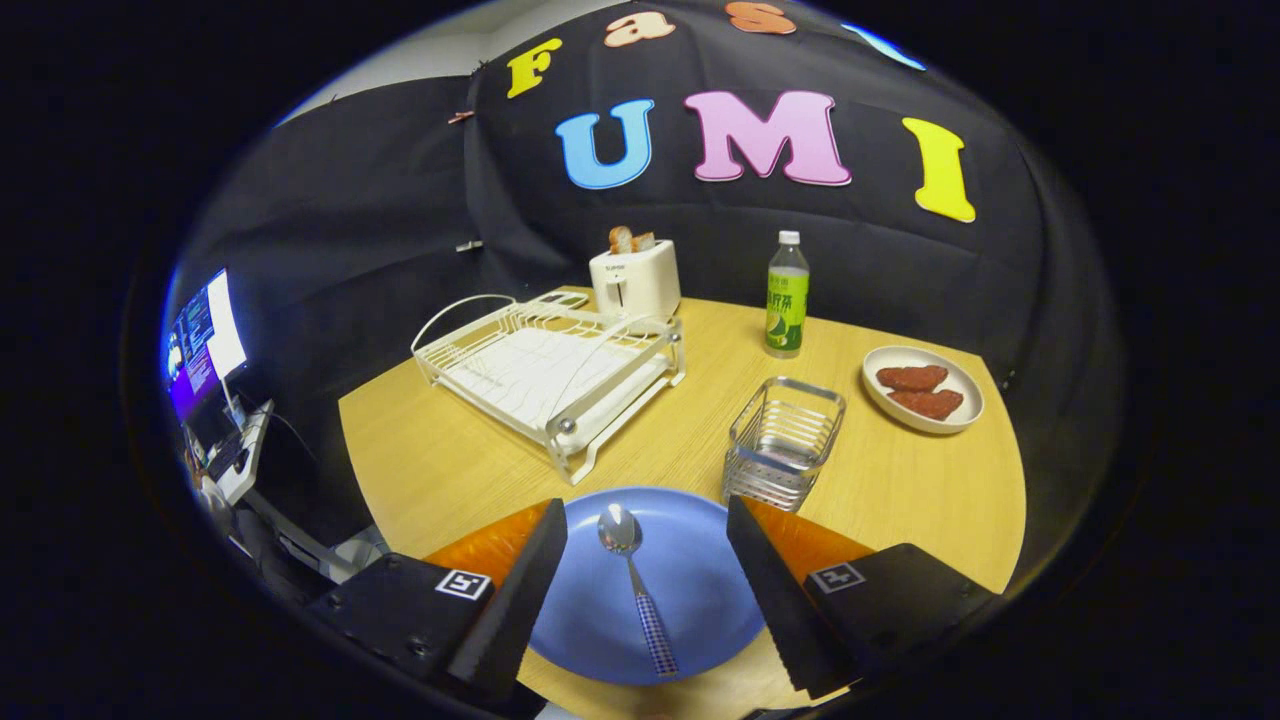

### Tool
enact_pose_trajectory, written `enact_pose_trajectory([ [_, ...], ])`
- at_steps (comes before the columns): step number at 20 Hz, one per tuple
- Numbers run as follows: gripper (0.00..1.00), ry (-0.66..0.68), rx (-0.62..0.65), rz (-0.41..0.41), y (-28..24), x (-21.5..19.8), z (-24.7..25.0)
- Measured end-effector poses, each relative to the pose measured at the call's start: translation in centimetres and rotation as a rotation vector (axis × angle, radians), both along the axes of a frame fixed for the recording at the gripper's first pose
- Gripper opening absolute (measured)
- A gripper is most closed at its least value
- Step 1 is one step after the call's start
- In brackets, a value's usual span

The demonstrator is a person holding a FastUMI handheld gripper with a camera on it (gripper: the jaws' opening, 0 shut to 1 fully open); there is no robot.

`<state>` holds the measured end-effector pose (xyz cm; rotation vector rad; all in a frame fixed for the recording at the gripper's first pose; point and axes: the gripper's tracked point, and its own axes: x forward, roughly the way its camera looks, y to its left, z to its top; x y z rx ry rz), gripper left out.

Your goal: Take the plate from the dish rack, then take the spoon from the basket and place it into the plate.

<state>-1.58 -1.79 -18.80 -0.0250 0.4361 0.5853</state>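
table (pixel 900 500): a round light wood-grain top, smooth and matte, is carrying everything; the plate is sitting at its near edge and is serving as the landmark below.
dish rack (pixel 548 372): pale wire and tube frame with a flat ribbed drain tray, standing beyond the plate and to its left, well apart from it; no dishes are showing in its slots.
plate (pixel 690 560): a blue, round, shallow dish with a smooth, slightly glossy face is lying flat on the table, between the fingers and just under them.
gripper (pixel 647 590): its two fingers are standing wide apart, one over each side of the plate, clamping nothing; their inner faces are looking ridged.
toaster (pixel 635 280): a boxy cream body with bread poking from the top, far beyond the plate, behind the rack.
basket (pixel 783 440): a small square metal wire basket, shiny, is standing just beyond the plate's right rim, with nothing showing inside it.
small dish (pixel 925 390): a pale oval dish holding two reddish-brown pieces, beyond the plate to the right, past the basket.
bottle (pixel 787 297): a slim clear plastic bottle with a green label and white cap, upright, far beyond the plate.
spoon (pixel 633 580): a shiny metal bowl and a checked blue-and-white handle are resting in the plate, roughly centred, bowl pointing away.
step in hand: the task is looking finished, so the judgement is to be lifting the open fingers straight up and back, keeping both clear of the rim so the plate is not getting nudged or the spoon rattled.
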Motion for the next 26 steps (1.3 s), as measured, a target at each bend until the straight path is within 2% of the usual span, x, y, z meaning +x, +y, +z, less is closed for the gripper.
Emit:
enact_pose_trajectory([
  [4,0.99,-0.075,0.039,-0.125,-1.5,0.2,5.9],
  [8,0.99,-0.179,0.098,-0.292,-4.1,-0.1,12.5],
  [12,0.99,-0.223,0.095,-0.472,-7.2,-0.5,16.1],
  [15,0.99,-0.295,0.117,-0.576,-8.8,-1.9,19.4],
  [19,0.99,-0.385,0.052,-0.652,-10.7,-4.8,21.6],
  [23,0.99,-0.387,0.015,-0.704,-11.2,-6.9,21.5],
  [26,0.99,-0.362,0.047,-0.73,-10.1,-7.3,21.1],
])
